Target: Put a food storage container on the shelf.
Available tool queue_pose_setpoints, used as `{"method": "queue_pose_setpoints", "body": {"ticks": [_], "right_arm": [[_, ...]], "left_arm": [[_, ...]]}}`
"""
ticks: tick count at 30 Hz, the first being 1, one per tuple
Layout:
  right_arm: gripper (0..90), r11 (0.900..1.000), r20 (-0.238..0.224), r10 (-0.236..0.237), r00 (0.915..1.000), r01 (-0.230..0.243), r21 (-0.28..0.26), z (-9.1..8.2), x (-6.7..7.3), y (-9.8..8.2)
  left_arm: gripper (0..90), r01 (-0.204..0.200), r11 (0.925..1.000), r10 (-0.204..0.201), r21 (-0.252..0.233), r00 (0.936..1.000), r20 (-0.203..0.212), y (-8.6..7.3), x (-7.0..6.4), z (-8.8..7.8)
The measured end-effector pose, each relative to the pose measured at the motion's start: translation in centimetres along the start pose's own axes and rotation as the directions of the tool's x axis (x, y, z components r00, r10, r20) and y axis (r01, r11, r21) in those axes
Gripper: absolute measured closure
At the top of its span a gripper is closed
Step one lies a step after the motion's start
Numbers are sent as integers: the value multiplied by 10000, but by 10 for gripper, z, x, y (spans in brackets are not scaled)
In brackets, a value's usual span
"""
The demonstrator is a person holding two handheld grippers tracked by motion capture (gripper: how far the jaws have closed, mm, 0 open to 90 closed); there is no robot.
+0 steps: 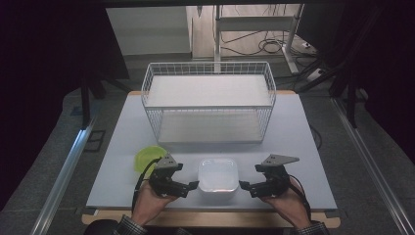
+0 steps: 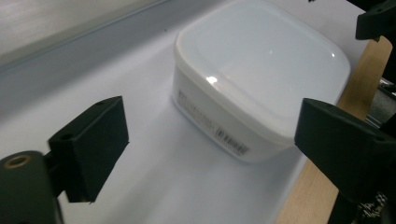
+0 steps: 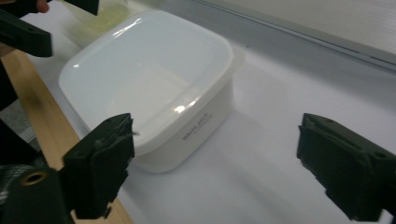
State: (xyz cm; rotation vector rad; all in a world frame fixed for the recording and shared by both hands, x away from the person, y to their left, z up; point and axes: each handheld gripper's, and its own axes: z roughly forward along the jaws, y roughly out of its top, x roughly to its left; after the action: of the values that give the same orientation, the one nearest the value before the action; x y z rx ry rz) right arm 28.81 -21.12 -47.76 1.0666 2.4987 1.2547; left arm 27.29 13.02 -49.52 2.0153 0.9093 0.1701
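Note:
A white square plastic container (image 1: 218, 175) with a lid stands near the table's front edge. My left gripper (image 1: 189, 179) is just left of it and my right gripper (image 1: 248, 178) just right of it, both pointing inward at its sides. In the left gripper view the container (image 2: 261, 70) lies ahead of the open left gripper (image 2: 210, 140), with the pads off it. From the other side, the container (image 3: 149, 79) sits ahead of my open right gripper (image 3: 215, 163), untouched. Nothing is held.
A yellow-green bowl (image 1: 148, 157) sits behind my left hand. A white wire basket rack (image 1: 209, 105) stands across the back of the white table top (image 1: 298, 137). The wooden front edge (image 1: 220, 218) runs close under both hands.

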Motion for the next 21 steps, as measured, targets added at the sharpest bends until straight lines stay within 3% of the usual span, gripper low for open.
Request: {"method": "queue_pose_setpoints", "body": {"ticks": [5,9,12,18,21], "right_arm": [[244,9995,-384,196,9991,-186,247,8,2,8],[288,9973,-650,413,9970,-372,633,20,3,11],[316,9951,-830,594,9948,-525,833,26,2,14],[393,9885,-1158,1011,9881,-866,1239,30,1,20],[437,9819,-1500,1428,9783,-1209,1460,30,-1,20]], "left_arm": [[173,32,9996,-38,286,9998,213,5,1,12],[173,342,9988,-362,357,9977,569,6,5,20],[185,767,9964,-800,361,9917,1011,6,9,25],[285,1188,9907,-1297,661,9716,1981,5,9,28],[327,1384,9866,-1527,858,9695,1919,6,5,26]]}}
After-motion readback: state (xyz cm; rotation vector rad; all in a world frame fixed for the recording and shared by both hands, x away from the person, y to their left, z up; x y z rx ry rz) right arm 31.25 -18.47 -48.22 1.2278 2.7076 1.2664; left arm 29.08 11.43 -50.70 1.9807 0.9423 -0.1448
